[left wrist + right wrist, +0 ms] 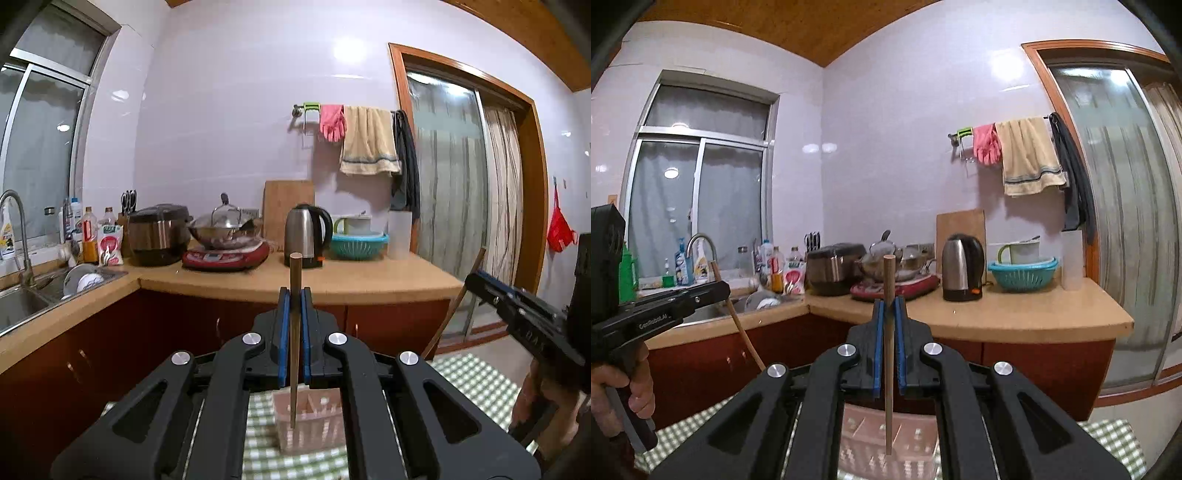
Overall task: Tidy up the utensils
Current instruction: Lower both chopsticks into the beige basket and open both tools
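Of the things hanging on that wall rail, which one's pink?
The rubber glove, left of the beige towel and the dark cloth.

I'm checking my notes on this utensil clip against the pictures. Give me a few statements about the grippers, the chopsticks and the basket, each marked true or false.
1. The left gripper is shut on a chopstick that stands nearly upright. True.
2. The right gripper is open with nothing in it. False: it is shut on a chopstick of its own.
3. A pale slotted utensil basket sits on the green checked cloth below the grippers. True.
4. Both chopsticks already rest inside the basket. False: both are held by the grippers, lower ends above it.
5. The kettle stands in the sink. False: it stands on the counter.
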Demonstrator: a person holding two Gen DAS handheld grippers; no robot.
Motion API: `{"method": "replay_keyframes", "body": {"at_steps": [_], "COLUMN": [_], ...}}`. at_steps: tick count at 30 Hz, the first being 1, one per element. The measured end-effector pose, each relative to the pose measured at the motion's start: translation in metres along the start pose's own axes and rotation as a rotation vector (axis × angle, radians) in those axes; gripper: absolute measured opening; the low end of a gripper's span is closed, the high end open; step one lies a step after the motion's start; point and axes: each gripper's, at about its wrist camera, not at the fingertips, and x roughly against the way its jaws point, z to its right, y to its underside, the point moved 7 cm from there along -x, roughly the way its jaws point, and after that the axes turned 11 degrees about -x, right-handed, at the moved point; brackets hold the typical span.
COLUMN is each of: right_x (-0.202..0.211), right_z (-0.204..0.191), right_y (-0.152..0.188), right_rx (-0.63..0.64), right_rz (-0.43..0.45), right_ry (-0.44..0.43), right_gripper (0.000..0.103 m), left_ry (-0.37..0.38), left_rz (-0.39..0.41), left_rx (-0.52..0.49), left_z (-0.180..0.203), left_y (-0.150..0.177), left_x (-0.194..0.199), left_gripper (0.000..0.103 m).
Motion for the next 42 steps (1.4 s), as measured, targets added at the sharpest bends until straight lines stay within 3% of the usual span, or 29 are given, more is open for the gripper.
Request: {"method": "replay_keyframes", "body": {"at_steps": [7,18,23,27,28,29,31,33,35,39,42], "right_x": [-0.047,-0.091,-0.094,-0.093,-0.093,-0.092,-0.087,-0.083,-0.08,-0.069,-0.055], "right_z": [0.015,0.057,0.063,0.066,0.067,0.068,0.07,0.072,0.072,0.074,0.075], "right_y": [0.017,0.095,0.105,0.102,0.101,0.1,0.094,0.09,0.086,0.083,0.08], "right_rx": [0.027,-0.045,-0.048,-0.043,-0.039,-0.037,-0.046,-0.049,-0.046,-0.033,-0.045], "right_rz": [-0.028,-0.196,-0.219,-0.223,-0.22,-0.214,-0.192,-0.183,-0.177,-0.171,-0.168], "right_ry": [0.038,0.089,0.099,0.11,0.116,0.124,0.137,0.148,0.157,0.181,0.186], "right_gripper": [0.007,0.007,0.007,0.011,0.021,0.035,0.047,0.052,0.063,0.068,0.068], "left_ry": [-0.008,0.004,0.01,0.008,0.005,0.002,-0.004,-0.013,-0.017,-0.034,-0.036], "left_rz": [-0.016,-0.181,-0.225,-0.23,-0.227,-0.222,-0.215,-0.203,-0.195,-0.179,-0.177], "left_rx": [-0.025,0.024,0.012,0.021,0.023,0.022,0.014,0.012,0.011,0.004,0.001], "left_z": [0.011,0.016,0.021,0.02,0.019,0.019,0.02,0.019,0.017,0.015,0.013], "left_y": [0.009,0.103,0.127,0.132,0.131,0.13,0.127,0.123,0.12,0.118,0.12], "left_x": [-0.052,-0.116,-0.126,-0.126,-0.125,-0.124,-0.121,-0.117,-0.112,-0.1,-0.086], "left_gripper": [0.006,0.006,0.01,0.043,0.05,0.051,0.061,0.068,0.07,0.08,0.081]}}
